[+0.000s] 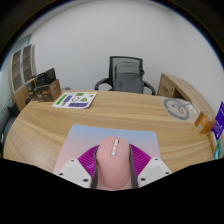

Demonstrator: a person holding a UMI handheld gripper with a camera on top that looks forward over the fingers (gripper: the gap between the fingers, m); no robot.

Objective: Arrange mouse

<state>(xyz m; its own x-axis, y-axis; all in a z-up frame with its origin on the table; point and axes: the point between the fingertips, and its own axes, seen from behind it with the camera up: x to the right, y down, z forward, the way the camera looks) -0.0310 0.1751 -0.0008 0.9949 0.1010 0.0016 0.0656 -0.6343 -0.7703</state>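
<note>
Pale pink rounded computer mouse w/ a white scroll wheel [113, 167] sits right between the fingers of the tool [113, 172], at 6 o'clock of the view, nose pointing toward 12. Purple pads [88, 162] flank it left & right; both look pressed up against the mouse's sides, no gap visible, so the tool reads as clamped on the mouse. Under and just ahead of the mouse lies a rectangular mat w/ a pastel pink-to-lilac-to-mint gradient [105, 138], flat on the light wood-grain worktop [60, 125]; can't tell if the mouse's underside touches the mat or is lifted a bit. Farther across the worktop, at approx 10 o'clock from the tool, a flat printed sheet w/ green, purple & white patches [76, 99] lies near the far edge. At approx 2 o'clock, a round grey emblem or disc [179, 109] sits on the worktop, well apart from the mouse. Beyond the far edge at 12 o'clock stands a black mesh-back office chair [129, 73]. At 9–10 o'clock, beyond the worktop, dark items on a side desk [42, 84], too small to tell what. White wall [90, 40] behind everything.
</note>
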